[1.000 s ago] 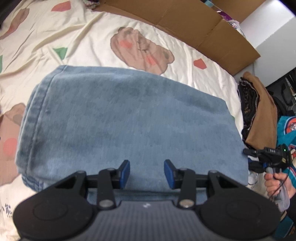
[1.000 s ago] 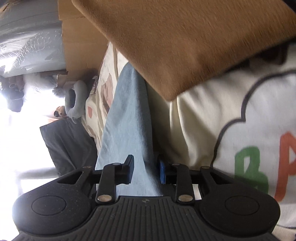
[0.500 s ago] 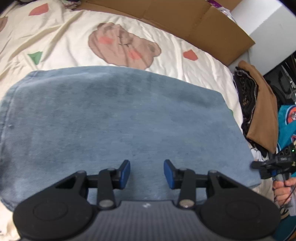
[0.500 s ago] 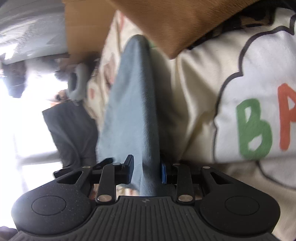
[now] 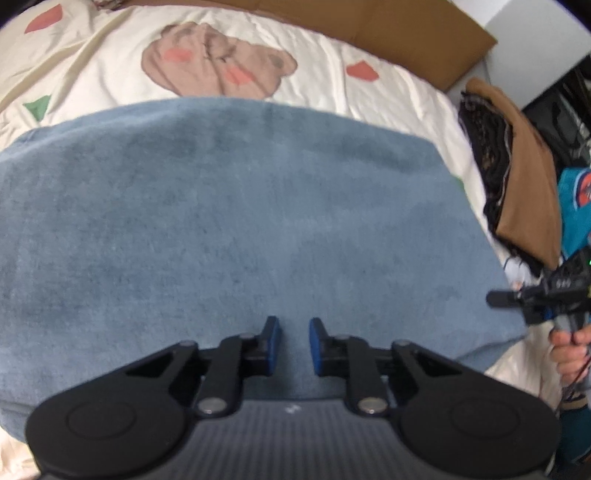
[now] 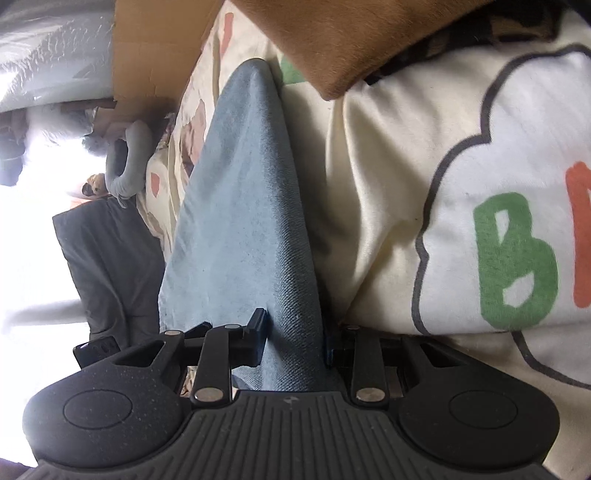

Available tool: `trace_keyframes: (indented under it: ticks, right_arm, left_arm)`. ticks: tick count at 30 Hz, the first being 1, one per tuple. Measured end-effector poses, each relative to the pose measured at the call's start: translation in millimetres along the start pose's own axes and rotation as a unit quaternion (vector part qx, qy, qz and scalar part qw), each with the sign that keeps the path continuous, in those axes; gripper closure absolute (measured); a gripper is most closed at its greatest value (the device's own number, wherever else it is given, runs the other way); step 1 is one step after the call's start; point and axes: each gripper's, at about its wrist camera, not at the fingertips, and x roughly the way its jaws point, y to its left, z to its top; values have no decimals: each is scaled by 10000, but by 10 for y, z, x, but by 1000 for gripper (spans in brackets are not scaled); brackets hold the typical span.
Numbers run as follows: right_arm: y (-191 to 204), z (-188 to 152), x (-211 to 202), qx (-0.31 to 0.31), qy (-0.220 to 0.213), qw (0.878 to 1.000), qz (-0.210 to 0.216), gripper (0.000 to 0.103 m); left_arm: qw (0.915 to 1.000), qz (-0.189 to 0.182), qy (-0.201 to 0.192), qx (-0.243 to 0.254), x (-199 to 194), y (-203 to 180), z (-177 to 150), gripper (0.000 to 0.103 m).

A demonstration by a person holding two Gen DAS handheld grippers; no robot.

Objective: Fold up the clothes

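Bed with bear-print quilt [image 5: 110, 74]: left tool [image 5: 293, 341] just narrowed, gap empty above folded denim [image 5: 240, 221]; right tool [image 6: 293, 341] tightened, pinching its edge, ready for next fold.

Left wrist view: close above, facing steeply down on blue denim garment [image 5: 236, 221] over cream quilt [image 5: 314, 77]. Right wrist view: very near, tilted sideways, skimming along same garment [image 6: 243, 229]. Shared: garment, quilt [image 6: 373, 177], brown folded cloth [image 5: 532, 192] [image 6: 332, 33].
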Motion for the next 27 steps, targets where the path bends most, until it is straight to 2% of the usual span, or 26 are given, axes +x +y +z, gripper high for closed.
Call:
trace_keyframes:
  ticks: [3,6,12,16,19,22,25,27]
  right_arm:
    - [20,-28,-27,17,-61,10000,-23,89]
    - [115,-80,-75,63,-68,9998,-164,92]
    - [372,-175,-155,-182,-125,9989,-410,93]
    - [370,-150,-165,-183,-145,9988,-437,93]
    - [367,-132,-164,-200,-154,9985,-483,92]
    - [358,-120,-174,-176,-202,9983,-522,88]
    - [337,-98,-233,-114,-413,9977,-518,83]
    - [330,-70,-281,-81,-559,9973,-466,69]
  left_arm:
    - [9999,67,107,78,53,-56,-66,88]
    - [9992,168,202,285,109,-131,-126,88]
    - [9990,186,347,224,108,-118,-152,89]
    - [9975,149,685,104,90,-103,-219,101]
    - [9957,88,920,2,128,-102,-331,102]
    - [9942,83,1066,81,135,-129,-373,102]
    - [9950,-38,981,168,23,-188,-325,102]
    - [9959,-51,872,251,-78,-239,-246,102]
